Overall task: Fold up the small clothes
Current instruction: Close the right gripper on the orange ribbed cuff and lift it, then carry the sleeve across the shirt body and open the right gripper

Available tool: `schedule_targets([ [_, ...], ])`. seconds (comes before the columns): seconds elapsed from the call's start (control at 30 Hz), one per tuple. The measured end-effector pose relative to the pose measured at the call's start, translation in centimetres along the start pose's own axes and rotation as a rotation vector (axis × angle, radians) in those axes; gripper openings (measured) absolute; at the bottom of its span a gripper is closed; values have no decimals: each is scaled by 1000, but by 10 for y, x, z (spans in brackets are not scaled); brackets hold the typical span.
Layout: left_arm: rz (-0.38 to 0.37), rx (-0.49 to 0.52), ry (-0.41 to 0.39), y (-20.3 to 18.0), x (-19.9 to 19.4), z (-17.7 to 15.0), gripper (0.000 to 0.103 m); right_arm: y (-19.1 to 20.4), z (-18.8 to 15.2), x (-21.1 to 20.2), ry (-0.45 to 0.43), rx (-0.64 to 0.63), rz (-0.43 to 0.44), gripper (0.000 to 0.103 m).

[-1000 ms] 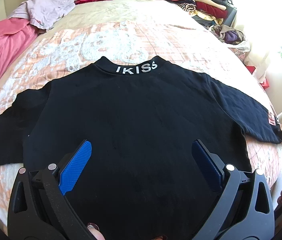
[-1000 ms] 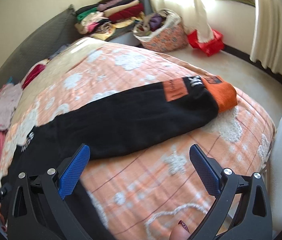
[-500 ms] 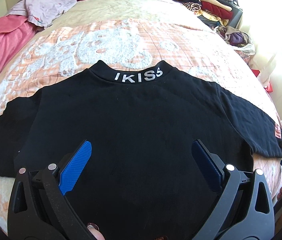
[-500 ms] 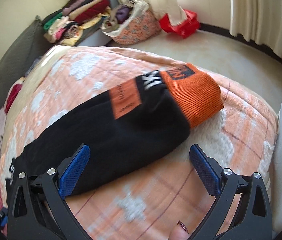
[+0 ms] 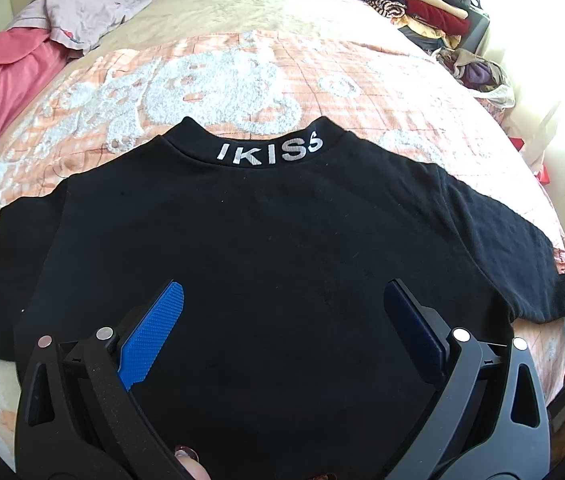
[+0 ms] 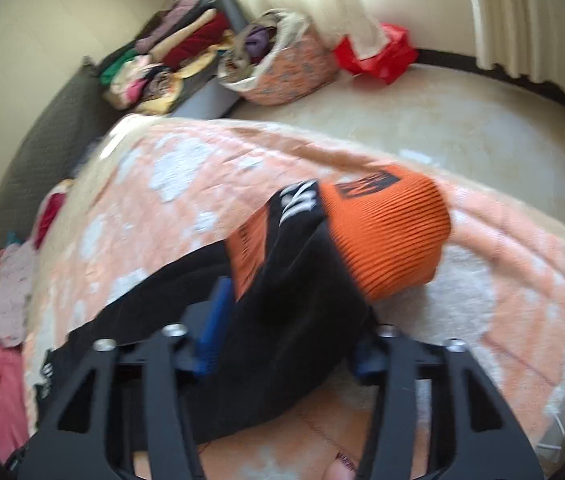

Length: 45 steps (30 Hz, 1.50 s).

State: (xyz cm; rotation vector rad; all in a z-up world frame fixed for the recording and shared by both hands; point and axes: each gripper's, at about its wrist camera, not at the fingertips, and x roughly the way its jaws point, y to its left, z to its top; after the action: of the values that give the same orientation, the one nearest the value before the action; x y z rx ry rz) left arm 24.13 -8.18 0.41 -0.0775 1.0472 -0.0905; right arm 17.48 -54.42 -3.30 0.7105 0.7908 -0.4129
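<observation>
Black sweater (image 5: 274,264) under wide left tongs (image 5: 282,320); right tongs (image 6: 286,332) closing on sleeve (laundry basket (image 6: 282,72) beyond).

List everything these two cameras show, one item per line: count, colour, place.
sweater: one, black with white collar lettering, spread flat on the bed
sleeve cuff: one, orange ribbed, at the end of the sweater's sleeve near the bed edge
bedspread: one, peach with white patches, under the sweater
loose garments: several, pink and pale lilac, far left of the bed
folded clothes stack: one pile, mixed colours, beside the bed head
laundry basket: one, peach patterned, on the floor
red bag: one, on the floor by the curtain
left gripper: black with blue pads, open above the sweater's body
right gripper: black with blue pads, jaws closing around the sleeve
</observation>
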Motion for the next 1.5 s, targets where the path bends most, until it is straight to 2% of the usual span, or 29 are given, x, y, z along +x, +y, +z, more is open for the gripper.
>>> schedule_targets([
  [0.03,-3,3,-6,0,-1,0,94,3,-1,-1,0,-13,18,20],
  [0.13,-4,11,-5,0,-4,-1,94,18,-7,-7,-19,-48,65,17],
  [0.4,-36,2,-23,6,-17,2,94,68,-10,-46,-91,-140,185,15],
  [0.7,-59,-47,-50,25,-33,4,94,143,-24,-80,-106,-313,289,13],
  [0.87,-67,-84,-55,44,-39,2,94,189,-51,-80,-88,-447,300,13],
  [1.03,-62,-118,-53,66,-42,-3,94,237,-96,-71,-51,-605,288,13],
  [1.37,-54,-200,-48,111,-47,-17,94,296,-167,-44,32,-797,278,13],
  [1.5,-47,-240,-48,129,-48,-20,94,314,-198,-29,83,-887,264,16],
])
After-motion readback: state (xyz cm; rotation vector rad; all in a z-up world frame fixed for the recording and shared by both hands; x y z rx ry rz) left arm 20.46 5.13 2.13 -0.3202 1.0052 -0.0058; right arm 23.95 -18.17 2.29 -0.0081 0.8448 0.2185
